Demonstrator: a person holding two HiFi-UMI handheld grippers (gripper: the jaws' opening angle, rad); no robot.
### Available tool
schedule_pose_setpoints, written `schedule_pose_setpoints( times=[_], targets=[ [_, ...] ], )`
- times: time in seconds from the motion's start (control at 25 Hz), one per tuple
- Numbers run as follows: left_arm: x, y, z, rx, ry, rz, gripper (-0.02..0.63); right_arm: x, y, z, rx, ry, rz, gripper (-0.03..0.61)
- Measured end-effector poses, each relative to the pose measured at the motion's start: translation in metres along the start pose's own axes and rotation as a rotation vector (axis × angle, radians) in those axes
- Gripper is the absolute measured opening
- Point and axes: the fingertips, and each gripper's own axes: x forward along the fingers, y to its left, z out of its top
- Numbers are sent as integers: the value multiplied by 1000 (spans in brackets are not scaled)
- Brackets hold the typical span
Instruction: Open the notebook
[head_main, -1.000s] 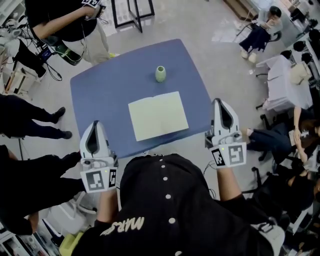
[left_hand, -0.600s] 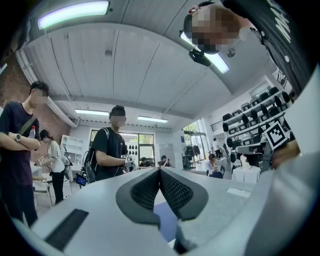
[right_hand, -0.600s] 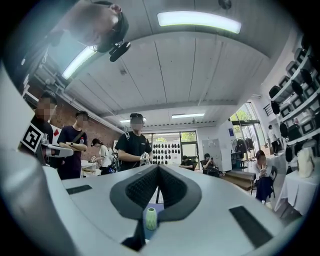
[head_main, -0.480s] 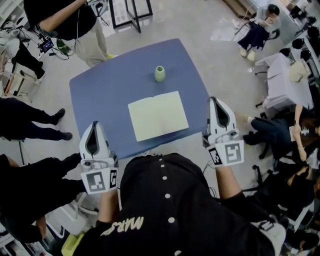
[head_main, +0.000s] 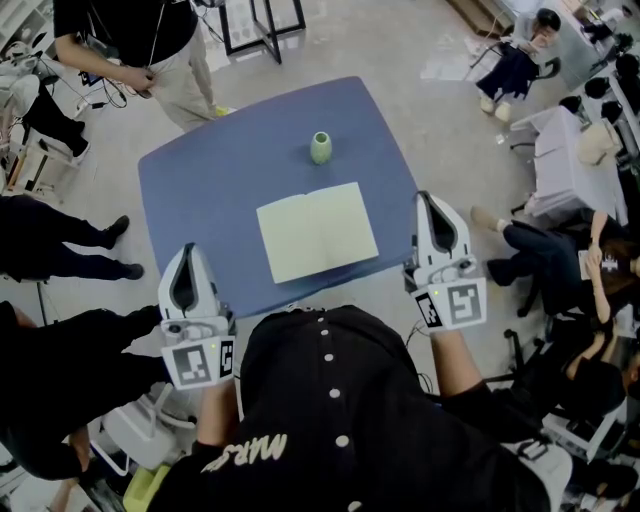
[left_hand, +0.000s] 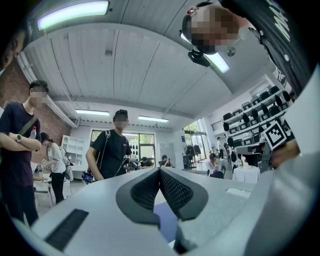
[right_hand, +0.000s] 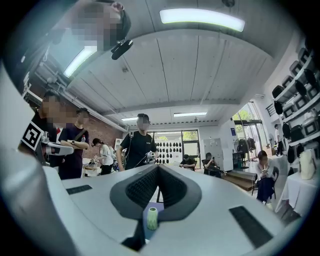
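**Pale green paper notebook (head_main: 317, 232) lies spread flat, apparently already open, on the blue square table (head_main: 200, 180), close to its near edge.**

The left gripper (head_main: 188, 250) and right gripper (head_main: 436, 200) flank that near edge, each with its jaws pressed together and holding nothing. A careless sweep could probably slide the light book off the near edge. It could also shove the book into the small green ribbed vase (head_main: 320, 148) standing just beyond, tipping it. Bare tabletop lies to the left and far side. Bystanders hem the floor at the left, and seated people at the right.
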Motion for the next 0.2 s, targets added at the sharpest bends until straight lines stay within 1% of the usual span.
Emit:
schedule_pose_setpoints(
  times=[0.2],
  targets=[
    [0, -3, 0, -2, 2, -1, 3, 2, 4, 2, -4, -5, 4, 2]
  ],
)
